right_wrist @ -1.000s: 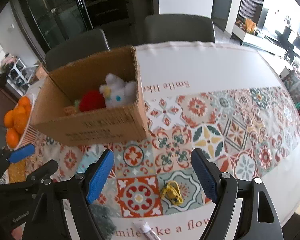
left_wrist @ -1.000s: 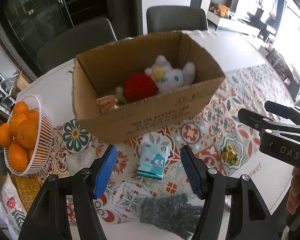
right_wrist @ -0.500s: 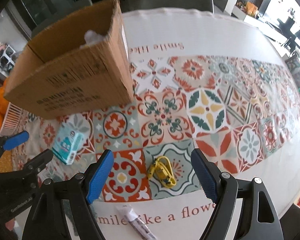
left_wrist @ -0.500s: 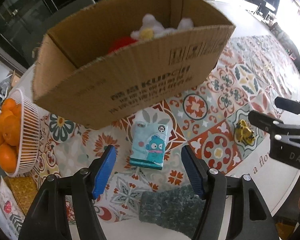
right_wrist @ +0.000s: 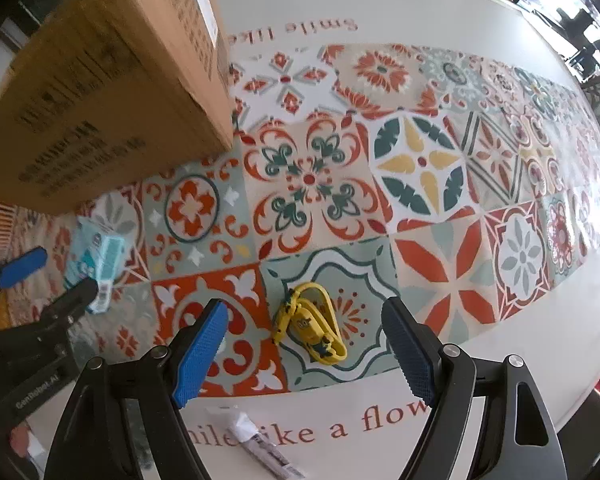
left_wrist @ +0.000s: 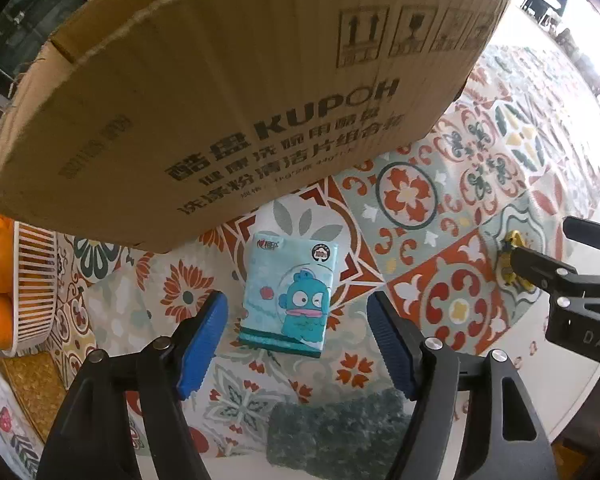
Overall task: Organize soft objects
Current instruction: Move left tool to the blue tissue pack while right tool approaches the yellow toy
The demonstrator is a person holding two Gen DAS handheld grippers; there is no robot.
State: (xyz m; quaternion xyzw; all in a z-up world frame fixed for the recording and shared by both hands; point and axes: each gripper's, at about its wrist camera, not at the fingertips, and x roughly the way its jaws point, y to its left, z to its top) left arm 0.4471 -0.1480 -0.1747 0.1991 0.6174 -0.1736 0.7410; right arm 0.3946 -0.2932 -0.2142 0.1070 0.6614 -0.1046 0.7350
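Matt corrugated cardboard box (left_wrist: 228,92); glossy plastic-wrapped tissue pack (left_wrist: 288,296); smooth printed tablecloth (right_wrist: 420,176).

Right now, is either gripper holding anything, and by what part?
Nothing is held. The left gripper is open around the tissue pack without touching it; the right gripper is open over the yellow keychain strap.

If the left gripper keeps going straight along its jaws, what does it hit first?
Most likely the blue tissue pack, lying flat on the tablecloth between the open jaws of the left gripper. The cardboard box stands just behind it; depth is uncertain.
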